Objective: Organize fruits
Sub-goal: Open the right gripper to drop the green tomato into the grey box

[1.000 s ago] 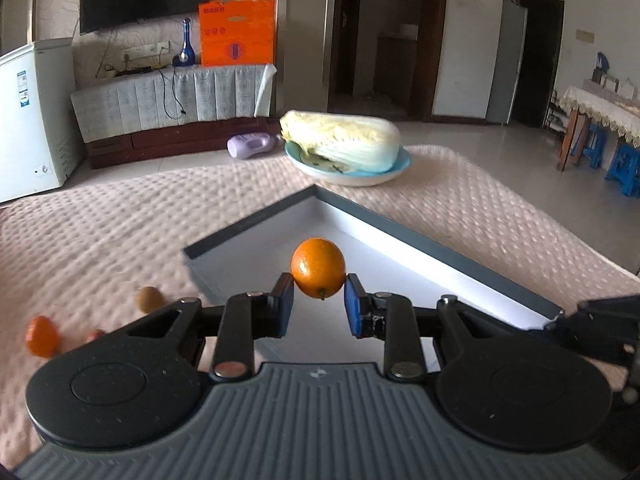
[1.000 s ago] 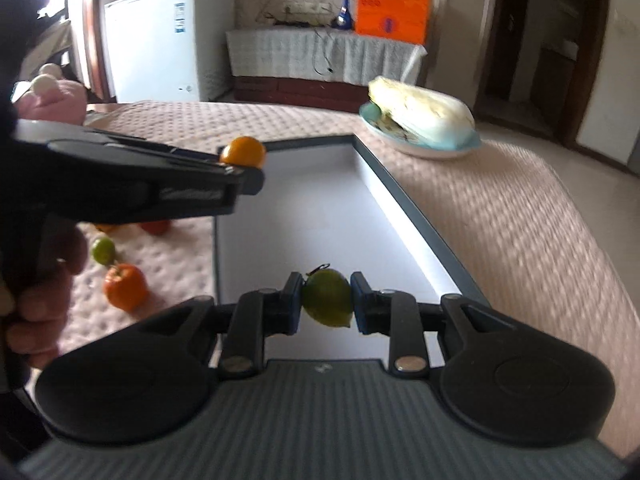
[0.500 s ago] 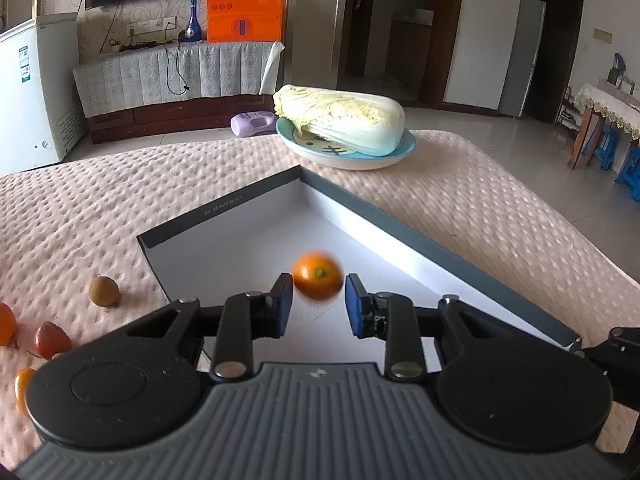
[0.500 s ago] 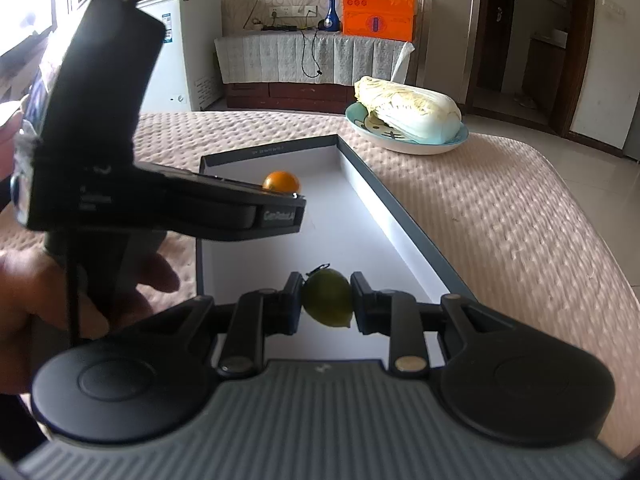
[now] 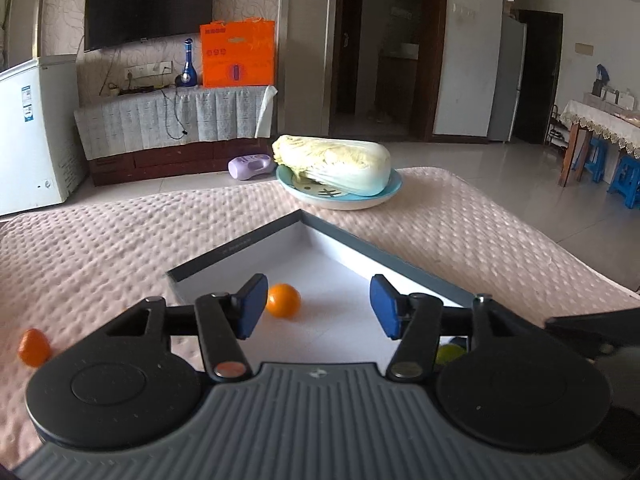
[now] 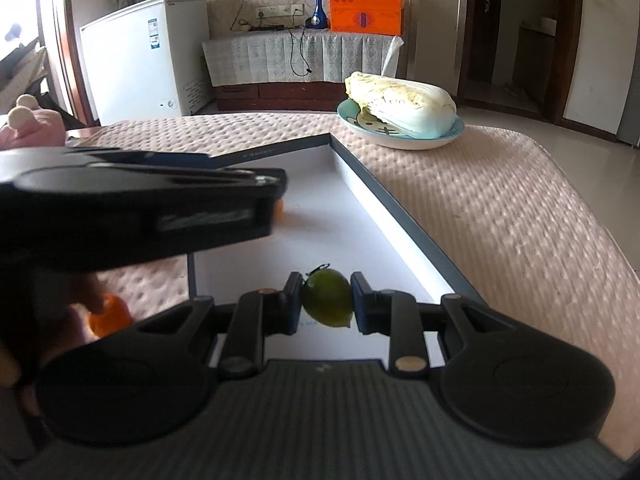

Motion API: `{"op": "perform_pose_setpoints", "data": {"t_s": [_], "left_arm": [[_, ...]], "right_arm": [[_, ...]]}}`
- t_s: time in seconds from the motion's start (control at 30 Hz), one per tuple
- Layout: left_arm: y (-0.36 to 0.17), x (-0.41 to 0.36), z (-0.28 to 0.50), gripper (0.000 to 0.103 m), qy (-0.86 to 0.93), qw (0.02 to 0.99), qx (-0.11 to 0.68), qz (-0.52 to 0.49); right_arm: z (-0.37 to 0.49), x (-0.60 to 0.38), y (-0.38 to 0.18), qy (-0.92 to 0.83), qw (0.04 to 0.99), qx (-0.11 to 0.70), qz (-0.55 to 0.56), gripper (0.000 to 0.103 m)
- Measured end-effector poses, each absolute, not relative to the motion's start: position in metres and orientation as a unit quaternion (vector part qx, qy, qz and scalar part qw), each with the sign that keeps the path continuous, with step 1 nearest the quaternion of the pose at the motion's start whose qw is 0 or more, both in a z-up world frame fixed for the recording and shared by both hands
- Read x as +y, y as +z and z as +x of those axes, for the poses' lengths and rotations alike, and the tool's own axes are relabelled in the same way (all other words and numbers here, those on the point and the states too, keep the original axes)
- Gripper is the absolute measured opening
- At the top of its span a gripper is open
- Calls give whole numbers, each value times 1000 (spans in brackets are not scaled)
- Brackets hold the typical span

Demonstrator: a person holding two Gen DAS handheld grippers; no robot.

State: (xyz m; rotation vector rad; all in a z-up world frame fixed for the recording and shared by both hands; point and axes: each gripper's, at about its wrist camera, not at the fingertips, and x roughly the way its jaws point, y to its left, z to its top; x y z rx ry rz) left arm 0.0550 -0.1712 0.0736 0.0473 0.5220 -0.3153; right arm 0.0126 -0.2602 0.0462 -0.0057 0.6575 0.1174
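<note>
Left to right: a loose orange fruit [image 5: 34,347] lies on the pink cover [image 5: 100,248] left of the tray [image 5: 404,266], near the cover's left edge. Left gripper [image 5: 318,307] has just been opening, jaws now wide with nothing between them; the orange [image 5: 283,300] rests on the tray floor by its left wall, beside the left pad. Right gripper [image 6: 326,304] is clamped on a green fruit [image 6: 327,299] above the tray's near end; a cabbage [image 6: 400,104] sits on a plate [image 6: 400,142] near the cover's far edge.

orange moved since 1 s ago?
Yes. The orange left the just-opened left hand-held gripper and now lies on the tray floor, near its left wall.
</note>
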Motion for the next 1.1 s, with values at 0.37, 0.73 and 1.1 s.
{"op": "perform_pose_setpoints", "data": {"t_s": [0.37,0.73,1.1], "left_arm": [[93,-131,-11,64,-137,957,256,7],[94,-81,-41,67,-101,961,258,9],[83,-26,-34,67,-60,959,278,11]], "right_arm": [[27,-247,40,43,943,330,2,29],[32,-252,36,9,940,340,22,30],[23,-260,46,9,950,311,41,53]]}}
